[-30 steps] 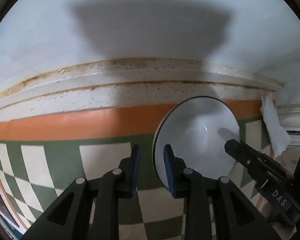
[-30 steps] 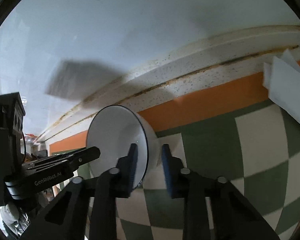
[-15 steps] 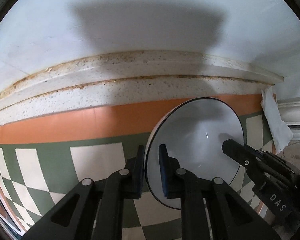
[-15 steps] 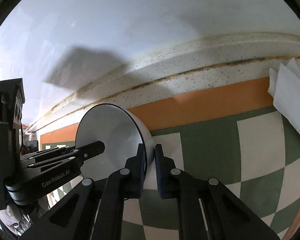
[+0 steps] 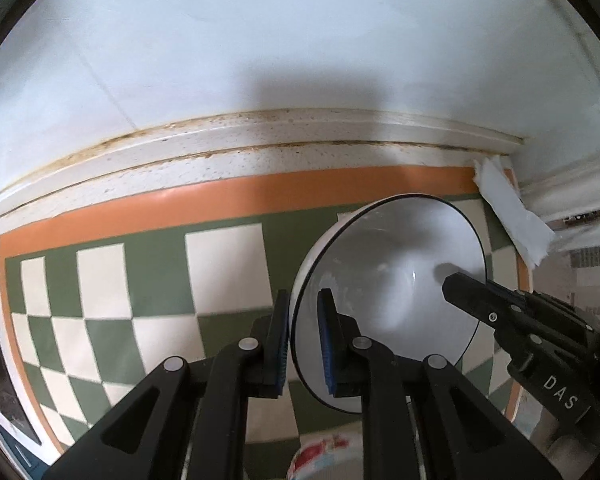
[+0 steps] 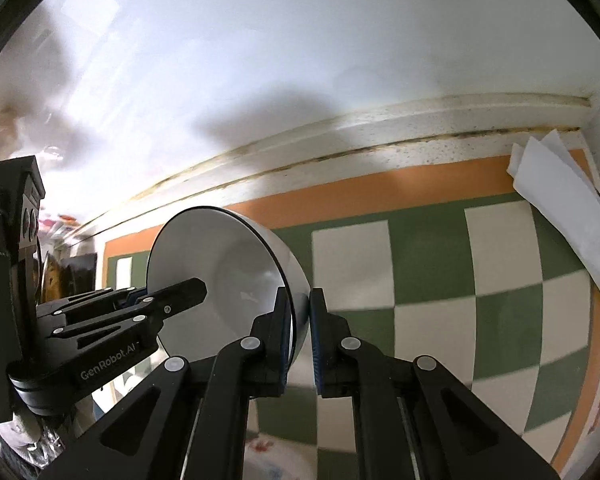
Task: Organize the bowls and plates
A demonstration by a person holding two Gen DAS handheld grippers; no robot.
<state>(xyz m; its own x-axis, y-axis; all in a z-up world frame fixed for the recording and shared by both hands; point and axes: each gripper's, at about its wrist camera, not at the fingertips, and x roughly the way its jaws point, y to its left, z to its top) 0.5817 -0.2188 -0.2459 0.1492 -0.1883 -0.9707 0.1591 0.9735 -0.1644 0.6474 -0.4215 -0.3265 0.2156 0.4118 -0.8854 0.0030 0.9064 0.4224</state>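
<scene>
bowl is the thing in hand, white with a thin dark rim, held up on edge above the checkered mat with its open face turned sideways. the left gripper pinches the rim at about 7 o'clock of the bowl in its own view, blue pads narrow on either side of the wall. the right gripper clamps the opposite rim, near 4 o'clock of the bowl in the right wrist view. both tongs are closed on it. this looks like the carry step, the bowl lifted clear. a patterned dish shows at 6 o'clock below; next move likely calls for levelling the bowl and lowering it onto a stack, releasing one side gently. folded paper lies at 2 o'clock.
</scene>
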